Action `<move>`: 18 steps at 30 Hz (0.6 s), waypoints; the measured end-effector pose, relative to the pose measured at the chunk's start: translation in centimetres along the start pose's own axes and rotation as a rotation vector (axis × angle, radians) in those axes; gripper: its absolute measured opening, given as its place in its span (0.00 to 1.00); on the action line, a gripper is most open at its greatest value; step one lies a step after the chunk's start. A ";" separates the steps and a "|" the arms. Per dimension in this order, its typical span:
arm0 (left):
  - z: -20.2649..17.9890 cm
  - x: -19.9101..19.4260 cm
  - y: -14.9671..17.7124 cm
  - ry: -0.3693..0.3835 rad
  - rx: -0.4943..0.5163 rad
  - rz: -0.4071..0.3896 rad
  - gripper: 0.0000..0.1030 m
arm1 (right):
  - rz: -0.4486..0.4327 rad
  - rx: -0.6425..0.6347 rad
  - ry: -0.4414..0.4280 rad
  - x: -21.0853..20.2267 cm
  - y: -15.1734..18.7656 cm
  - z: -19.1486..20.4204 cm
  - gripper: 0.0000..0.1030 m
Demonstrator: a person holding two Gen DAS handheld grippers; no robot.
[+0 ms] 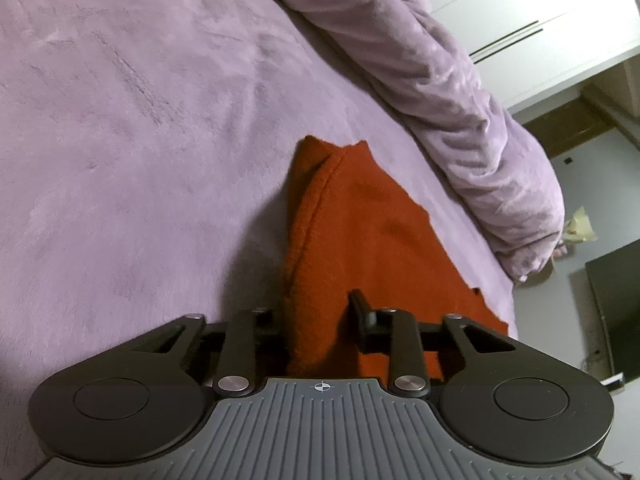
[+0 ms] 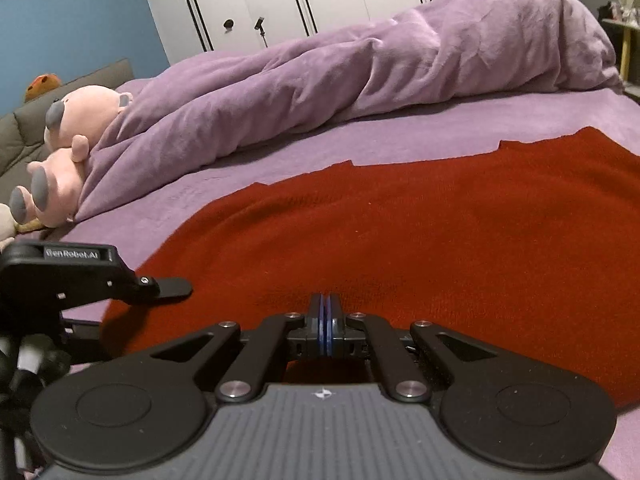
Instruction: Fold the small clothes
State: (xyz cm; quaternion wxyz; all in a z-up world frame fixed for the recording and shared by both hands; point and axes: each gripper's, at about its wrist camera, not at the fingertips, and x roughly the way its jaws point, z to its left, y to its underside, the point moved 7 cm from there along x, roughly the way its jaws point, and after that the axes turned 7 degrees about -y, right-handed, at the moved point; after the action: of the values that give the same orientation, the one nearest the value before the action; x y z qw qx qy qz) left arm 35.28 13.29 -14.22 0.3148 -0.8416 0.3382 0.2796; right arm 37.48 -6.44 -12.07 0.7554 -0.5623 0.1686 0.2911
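On the purple bed sheet (image 2: 400, 136), a red knit garment (image 2: 400, 240) is being spread flat, one edge being pinched up by the left gripper (image 1: 320, 320); the right gripper (image 2: 325, 320), jaws pressed together and empty, is being held over it. Beyond are lying a rumpled duvet (image 2: 360, 64) and pink plush toys (image 2: 76, 128).

The left gripper (image 1: 320, 320) pinches a bunched fold of a rust-red knitted garment (image 1: 360, 232), which rises between its fingers (image 1: 360, 312) and spreads away over the lilac bed sheet (image 1: 120, 140). A rolled lilac duvet (image 1: 460, 100) lies beyond it, with white wardrobe doors (image 1: 520, 8) behind.
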 end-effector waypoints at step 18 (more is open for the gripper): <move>-8.5 -3.4 0.2 0.035 0.256 -0.051 0.16 | -0.107 0.092 0.045 -4.3 -0.6 -4.4 0.03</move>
State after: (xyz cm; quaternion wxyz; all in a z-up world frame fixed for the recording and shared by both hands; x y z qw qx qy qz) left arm 35.26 8.39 -6.50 0.4206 -0.8077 0.3550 0.2111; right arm 34.86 -11.84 -10.44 0.7910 -0.5414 0.1687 0.2297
